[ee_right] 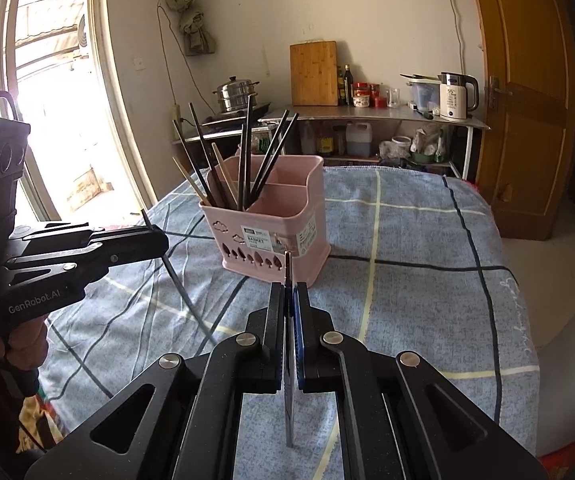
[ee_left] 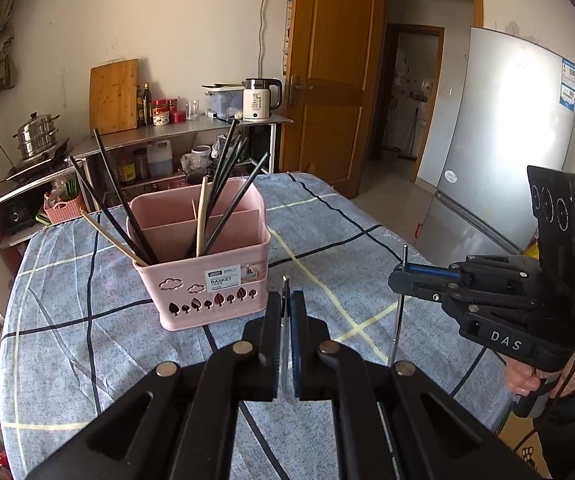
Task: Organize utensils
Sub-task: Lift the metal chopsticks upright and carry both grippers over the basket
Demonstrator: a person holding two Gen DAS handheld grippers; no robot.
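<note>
Done: many black and wooden chopsticks [ee_left: 223, 200] stand in the pink plastic basket [ee_left: 207, 276].
Left: your left gripper [ee_left: 286, 300] and right gripper [ee_right: 289, 292] each pinch one thin metal chopstick [ee_left: 285, 320].

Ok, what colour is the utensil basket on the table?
Pink, with dark leaf cut-outs along the bottom; the basket shows best in the left wrist view.

Wooden door [ee_left: 329, 80], silver fridge [ee_left: 499, 136]

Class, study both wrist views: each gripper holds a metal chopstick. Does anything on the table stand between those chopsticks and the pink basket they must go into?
Nothing visible does. Bare tablecloth lies between the left gripper with its chopstick, the right gripper with its chopstick, and the pink basket.
</note>
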